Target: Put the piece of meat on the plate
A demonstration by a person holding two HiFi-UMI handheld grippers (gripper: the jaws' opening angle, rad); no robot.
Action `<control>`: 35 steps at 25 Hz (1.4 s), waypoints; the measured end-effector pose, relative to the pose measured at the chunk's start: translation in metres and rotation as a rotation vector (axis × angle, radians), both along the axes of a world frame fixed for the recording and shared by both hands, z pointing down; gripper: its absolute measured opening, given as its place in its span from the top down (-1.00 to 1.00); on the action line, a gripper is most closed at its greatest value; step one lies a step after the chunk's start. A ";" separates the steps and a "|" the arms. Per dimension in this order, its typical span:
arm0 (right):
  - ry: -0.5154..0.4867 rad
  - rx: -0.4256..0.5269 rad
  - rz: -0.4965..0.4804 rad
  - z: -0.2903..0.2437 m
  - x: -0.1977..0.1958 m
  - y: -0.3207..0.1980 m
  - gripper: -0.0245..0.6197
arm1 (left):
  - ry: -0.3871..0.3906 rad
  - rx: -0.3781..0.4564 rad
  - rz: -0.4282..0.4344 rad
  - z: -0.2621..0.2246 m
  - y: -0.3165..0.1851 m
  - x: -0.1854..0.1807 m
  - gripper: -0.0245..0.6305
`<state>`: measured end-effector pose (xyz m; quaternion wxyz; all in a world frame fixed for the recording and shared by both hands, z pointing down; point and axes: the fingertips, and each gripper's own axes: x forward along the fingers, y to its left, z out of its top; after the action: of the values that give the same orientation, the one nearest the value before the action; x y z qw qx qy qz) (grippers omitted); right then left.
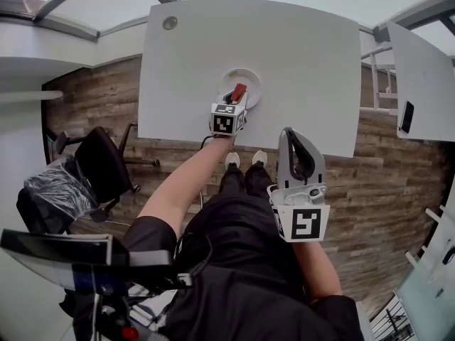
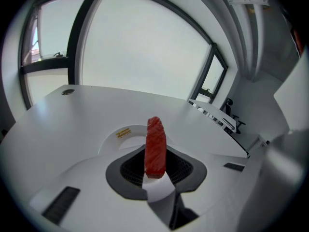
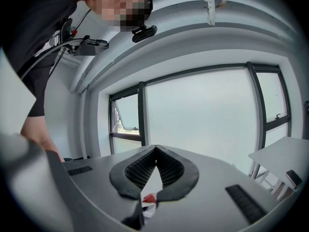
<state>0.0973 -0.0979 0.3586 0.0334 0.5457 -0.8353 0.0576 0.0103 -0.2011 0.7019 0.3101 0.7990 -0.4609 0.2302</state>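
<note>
Meat [image 2: 155, 146] clamped in left gripper [image 1: 237, 95] fingers over plate [image 2: 126, 134] (yellow-stickered); right gripper [image 3: 155, 149] fingers closed, empty.

Left hand-held gripper [image 1: 237, 95], pale grey with a marker cube: extended forward on the bare, outstretched left forearm [image 1: 186, 183]; jaws clamped on an upright red slab of meat [image 2: 155, 146].
Right hand-held gripper [image 1: 290, 135]: held close to the torso; jaws closed together, empty, tips pointing forward.

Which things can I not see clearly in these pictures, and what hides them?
- Head view: whether the piece of meat touches the plate; the left gripper covers its lower end.
- Left gripper view: the print on the yellow label is too small.
- Right gripper view: the red speck below the shut jaws is too small to name.
</note>
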 end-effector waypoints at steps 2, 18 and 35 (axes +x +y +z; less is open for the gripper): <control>0.002 -0.003 -0.002 0.000 0.000 0.000 0.91 | -0.003 -0.007 0.013 0.004 -0.001 0.001 0.64; 0.002 -0.013 0.020 -0.001 0.007 0.005 0.91 | -0.041 -0.062 0.012 0.014 -0.002 0.003 0.63; 0.000 0.001 0.049 -0.004 0.015 0.007 0.91 | -0.110 -0.012 -0.003 0.013 -0.012 -0.010 0.54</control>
<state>0.1120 -0.0906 0.3549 0.0317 0.5661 -0.8217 0.0582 0.0004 -0.2129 0.7144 0.2892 0.7826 -0.4771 0.2760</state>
